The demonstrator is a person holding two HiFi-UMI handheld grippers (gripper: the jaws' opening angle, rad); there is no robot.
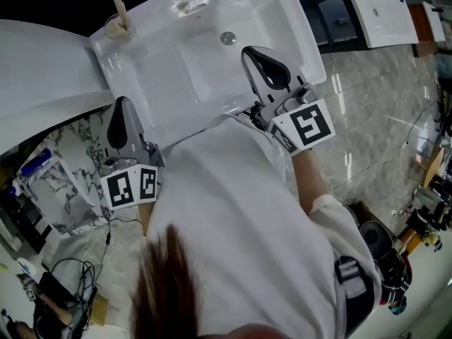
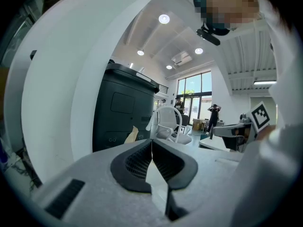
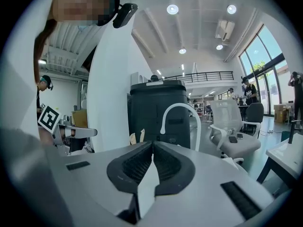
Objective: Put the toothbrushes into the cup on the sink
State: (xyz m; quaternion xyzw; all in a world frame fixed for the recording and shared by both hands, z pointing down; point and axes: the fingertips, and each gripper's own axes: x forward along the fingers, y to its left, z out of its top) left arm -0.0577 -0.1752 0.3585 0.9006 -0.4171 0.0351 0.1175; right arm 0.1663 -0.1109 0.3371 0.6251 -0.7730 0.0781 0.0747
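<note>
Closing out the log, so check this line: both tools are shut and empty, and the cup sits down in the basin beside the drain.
Wrong on the cup. The cup stands on the sink's far left corner, away from the drain, as the head view shows. The rest holds: left tool and right tool are shut and empty.

Looks like an open lab-style hall: high ceiling with round recessed lights [image 3: 173, 9], black mezzanine railing [image 3: 203, 75], tall glazed windows [image 3: 267, 56], white swivel office chair [image 3: 236, 126], freestanding white ceramic sink [image 1: 176, 62], tangled black cables [image 1: 78, 268].
</note>
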